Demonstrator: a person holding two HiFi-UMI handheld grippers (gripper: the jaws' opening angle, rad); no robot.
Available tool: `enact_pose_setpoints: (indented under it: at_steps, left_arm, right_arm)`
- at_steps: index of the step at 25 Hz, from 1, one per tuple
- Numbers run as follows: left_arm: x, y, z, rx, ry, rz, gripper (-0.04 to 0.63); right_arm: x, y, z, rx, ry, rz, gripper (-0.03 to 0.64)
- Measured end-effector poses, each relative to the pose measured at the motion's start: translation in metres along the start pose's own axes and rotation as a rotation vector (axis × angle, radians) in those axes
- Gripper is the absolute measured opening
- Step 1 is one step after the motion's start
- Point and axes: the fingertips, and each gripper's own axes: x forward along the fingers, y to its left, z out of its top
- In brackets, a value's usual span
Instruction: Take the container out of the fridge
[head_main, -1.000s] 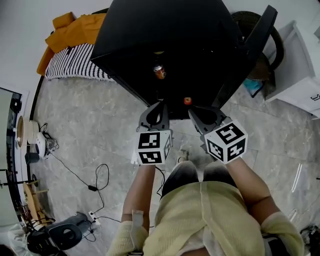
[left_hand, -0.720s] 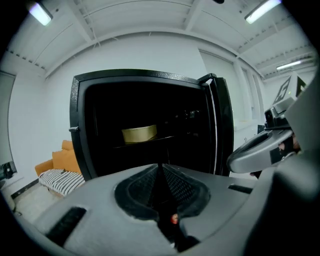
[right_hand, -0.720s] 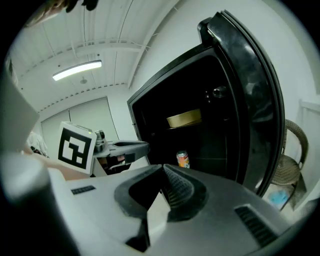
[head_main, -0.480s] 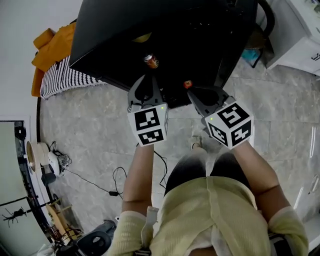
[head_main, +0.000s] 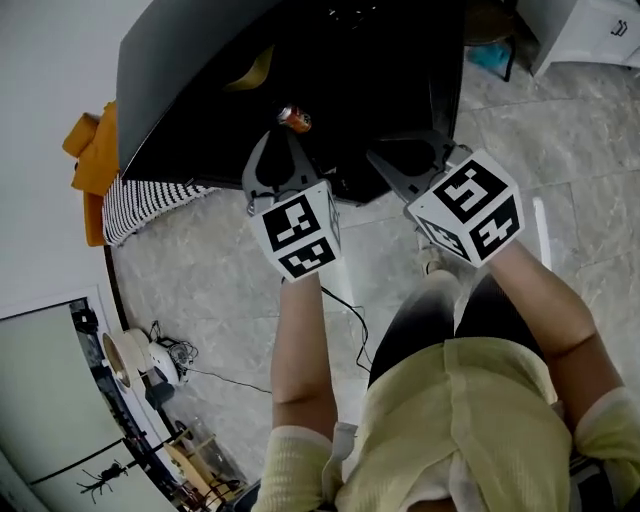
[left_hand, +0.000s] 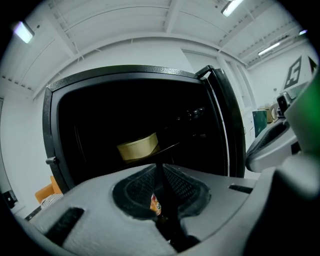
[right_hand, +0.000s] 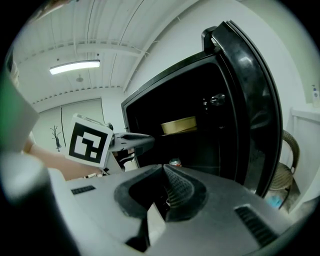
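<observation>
Both claws have drawn nearer the open mouth of the glossy black boxy fridge (head_main: 190, 110), so the reach is likely just starting. The left claw (head_main: 281, 140) is closed on nothing, its ribbed dark pads together; a small orange-printed metal can (head_main: 294, 118) stands just beyond its tip. The pale yellow, shallow round container (left_hand: 138, 146) sits on a shelf inside, above and ahead of it. The right claw (right_hand: 163, 172) is likewise closed, empty.

Container (right_hand: 178, 125) sits in fridge (left_hand: 125, 76), above the can (right_hand: 174, 162).
</observation>
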Motion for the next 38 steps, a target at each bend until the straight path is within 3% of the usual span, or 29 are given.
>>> enact_pose_setpoints:
  at_steps: [9, 15, 21, 24, 26, 38]
  left_arm:
    - [0.024, 0.022, 0.018, 0.179, 0.001, 0.011, 0.026]
    - [0.032, 0.034, 0.023, 0.277, 0.030, -0.001, 0.026]
    - [0.035, 0.037, 0.038, 0.431, 0.014, 0.012, 0.027]
    - [0.036, 0.038, 0.046, 0.460, 0.012, 0.021, 0.044]
    - [0.040, 0.034, 0.046, 0.483, 0.020, 0.018, 0.120]
    - [0.058, 0.028, 0.056, 0.563, 0.016, 0.006, 0.186]
  right_arm:
    - [0.009, -0.007, -0.007, 0.042, -0.004, -0.031, 0.029]
    - [0.019, 0.003, 0.005, 0.031, -0.030, 0.011, 0.029]
    - [0.028, 0.011, 0.002, 0.040, -0.032, 0.038, 0.029]
    - [0.027, 0.016, 0.001, 0.035, -0.022, 0.052, 0.029]
    - [0.023, 0.017, -0.002, 0.027, -0.021, 0.051, 0.029]
    - [0.021, 0.011, -0.026, 0.022, 0.011, 0.050, 0.029]
